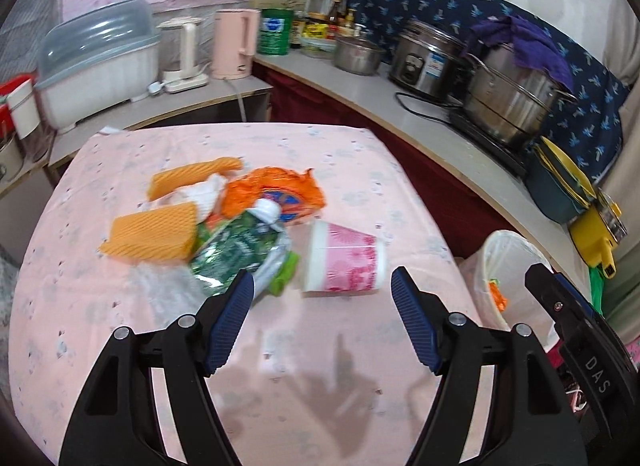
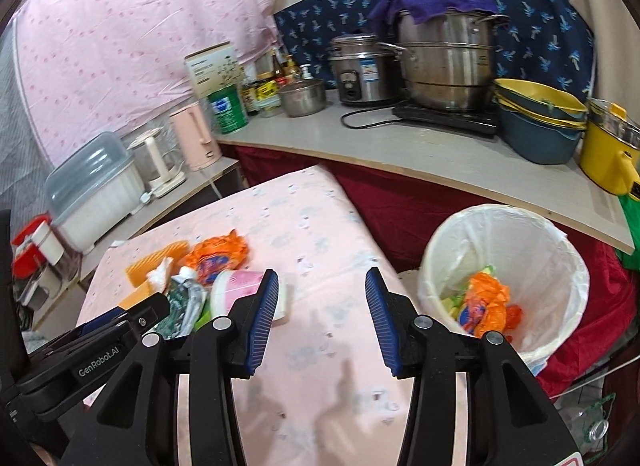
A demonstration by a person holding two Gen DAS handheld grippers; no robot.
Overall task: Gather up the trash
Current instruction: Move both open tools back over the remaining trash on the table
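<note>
A heap of trash lies on the pink-clothed table (image 1: 280,330): a pink-and-white paper cup (image 1: 344,260) on its side, a green crumpled wrapper (image 1: 236,250), an orange wrapper (image 1: 276,189) and orange foam pieces (image 1: 152,231). My left gripper (image 1: 322,288) hovers open just short of the cup, nothing between its blue pads. My right gripper (image 2: 322,294) is also open and empty, over the table between the heap and the bin. The white-lined bin (image 2: 508,266) at the table's right holds an orange wrapper (image 2: 486,302) and green scraps. The cup (image 2: 240,286) shows partly behind the right gripper's left finger.
A grey counter (image 2: 400,145) wraps the back and right with steel pots (image 2: 444,61), a rice cooker (image 2: 360,69), stacked bowls (image 2: 540,121), a yellow pot (image 2: 608,149), a pink kettle (image 1: 234,43) and a dish box (image 1: 100,61). The left gripper's body (image 2: 92,350) shows at the right view's lower left.
</note>
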